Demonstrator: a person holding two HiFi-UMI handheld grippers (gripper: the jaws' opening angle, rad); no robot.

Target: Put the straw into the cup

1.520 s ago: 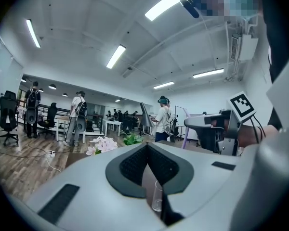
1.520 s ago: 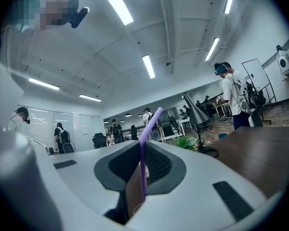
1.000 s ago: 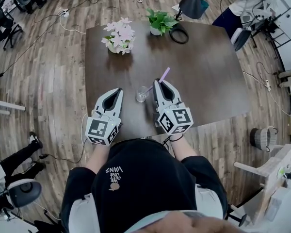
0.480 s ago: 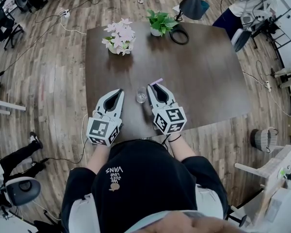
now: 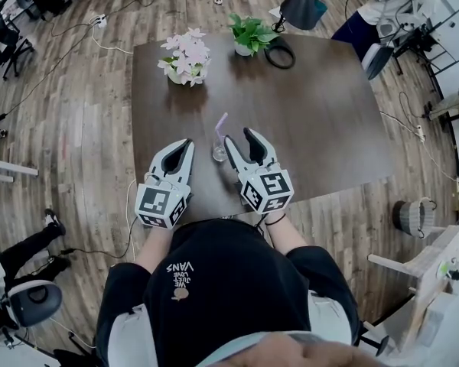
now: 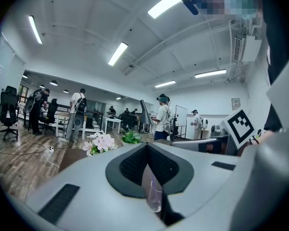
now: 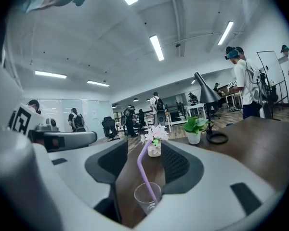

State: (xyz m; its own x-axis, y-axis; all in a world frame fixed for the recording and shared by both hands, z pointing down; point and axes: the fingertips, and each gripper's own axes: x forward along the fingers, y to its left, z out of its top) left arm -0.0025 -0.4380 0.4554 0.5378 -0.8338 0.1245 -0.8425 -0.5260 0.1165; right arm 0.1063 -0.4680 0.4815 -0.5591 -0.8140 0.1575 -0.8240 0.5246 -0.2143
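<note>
straw [image 5: 220, 126]: standing tilted in cup [image 5: 218, 154] | right gripper [image 5: 239, 136]: jaws just opened wide, holding nothing, just right of cup | left gripper [image 5: 185, 142]: jaws together, empty, just left of cup | cup: upright on table [image 5: 321, 113]

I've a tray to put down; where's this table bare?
Bare: the wide right half, from the black ring down to the near edge, and the strip between the flower vase and the left gripper. Crowded: round the cup, by the right gripper.
</note>
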